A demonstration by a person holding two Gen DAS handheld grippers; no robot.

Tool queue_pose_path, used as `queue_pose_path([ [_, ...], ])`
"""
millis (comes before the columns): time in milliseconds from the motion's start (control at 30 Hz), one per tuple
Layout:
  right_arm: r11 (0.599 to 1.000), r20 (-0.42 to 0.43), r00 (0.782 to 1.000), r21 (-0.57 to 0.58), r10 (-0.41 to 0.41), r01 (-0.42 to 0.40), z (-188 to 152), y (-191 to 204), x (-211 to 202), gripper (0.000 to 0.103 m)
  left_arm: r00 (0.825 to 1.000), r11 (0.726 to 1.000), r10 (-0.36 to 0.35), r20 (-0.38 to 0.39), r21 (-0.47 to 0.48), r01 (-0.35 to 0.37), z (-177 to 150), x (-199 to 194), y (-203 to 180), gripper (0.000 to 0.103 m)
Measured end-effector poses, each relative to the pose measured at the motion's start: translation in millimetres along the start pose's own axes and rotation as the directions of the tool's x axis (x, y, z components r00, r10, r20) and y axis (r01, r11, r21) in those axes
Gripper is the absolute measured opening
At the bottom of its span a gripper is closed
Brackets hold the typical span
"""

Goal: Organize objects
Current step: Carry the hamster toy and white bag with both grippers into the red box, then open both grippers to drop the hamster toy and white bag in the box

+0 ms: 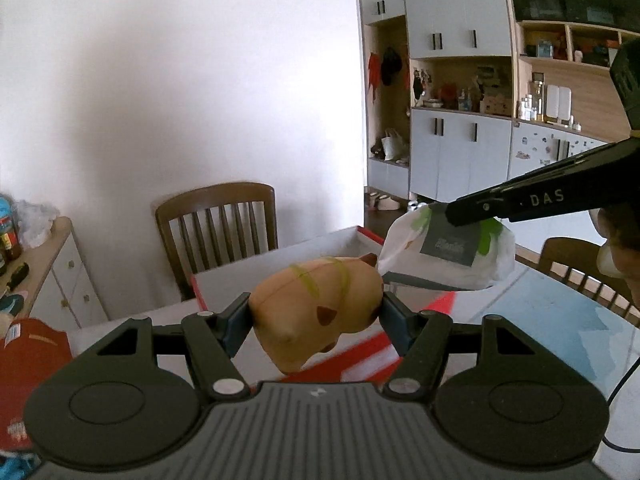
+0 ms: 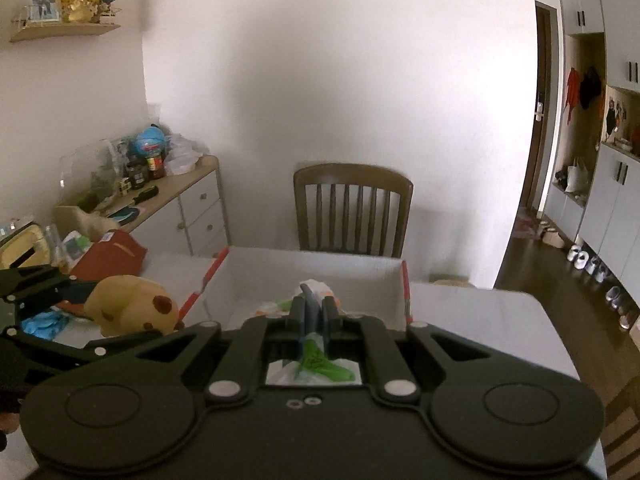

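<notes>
Left claw point(image 1: 316, 316) clamps toy point(image 1: 316, 312), tilted down.

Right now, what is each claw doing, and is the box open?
Left claw: shut on the plush toy, held in the air.
Right claw: shut on the white plastic bag, which hangs over the box.
Box: open at the top.

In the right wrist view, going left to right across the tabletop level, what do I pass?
Left claw → tan plush toy it grips → white box with red edges → right claw, shut on a white and green plastic bag → bare table.
</notes>
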State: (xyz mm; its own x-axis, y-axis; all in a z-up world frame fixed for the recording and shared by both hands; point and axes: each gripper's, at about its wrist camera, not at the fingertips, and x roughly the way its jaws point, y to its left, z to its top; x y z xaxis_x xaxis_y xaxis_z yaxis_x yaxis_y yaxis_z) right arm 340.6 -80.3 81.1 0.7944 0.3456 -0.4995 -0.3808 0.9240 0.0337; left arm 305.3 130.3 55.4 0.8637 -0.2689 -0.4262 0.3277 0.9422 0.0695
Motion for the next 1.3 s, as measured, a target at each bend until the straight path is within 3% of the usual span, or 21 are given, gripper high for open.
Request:
queue_pose_path([
  [100,1.0,-0.002,1.0,-0.004,-0.013,0.013,8.3,-4.8,20.4,0.007,1.0,1.0,-0.001,0.0,0.009,0.001,7.0,19.0,10.4,0.067],
  [367,0.998,-0.067,0.996,0.024,-0.059,0.061,7.1,-20.0,81.2,0.007,0.993,1.0,-0.021,-0.119,-0.012,0.02,23.1,100.6,38.3,0.067],
  [533,0.995,-0.118,0.99,0.047,-0.079,0.085,-4.0,-25.3,108.6,0.007,0.97,1.0,-0.022,-0.241,0.015,0.026,19.1,155.6,38.0,0.067],
  [733,0.993,-0.19,0.977,0.052,-0.092,0.104,-21.7,-26.5,131.6,0.007,0.921,0.999,-0.045,-0.387,-0.012,0.044,12.2,208.2,41.8,0.067],
  [1067,0.992,-0.319,0.942,0.046,-0.1,0.12,-39.1,-19.2,159.0,0.007,0.794,0.998,-0.04,-0.606,0.016,0.063,-7.7,268.1,38.1,0.067],
  [1233,0.992,-0.37,0.922,0.016,-0.112,0.127,-43.4,-13.2,167.1,0.008,0.701,0.996,-0.054,-0.711,0.007,0.085,-17.7,285.6,37.6,0.069],
  [1300,0.99,-0.367,0.922,0.014,-0.125,0.14,-44.7,-12.5,166.1,0.008,0.699,0.996,-0.057,-0.713,0.003,0.084,-17.2,286.8,38.6,0.07],
])
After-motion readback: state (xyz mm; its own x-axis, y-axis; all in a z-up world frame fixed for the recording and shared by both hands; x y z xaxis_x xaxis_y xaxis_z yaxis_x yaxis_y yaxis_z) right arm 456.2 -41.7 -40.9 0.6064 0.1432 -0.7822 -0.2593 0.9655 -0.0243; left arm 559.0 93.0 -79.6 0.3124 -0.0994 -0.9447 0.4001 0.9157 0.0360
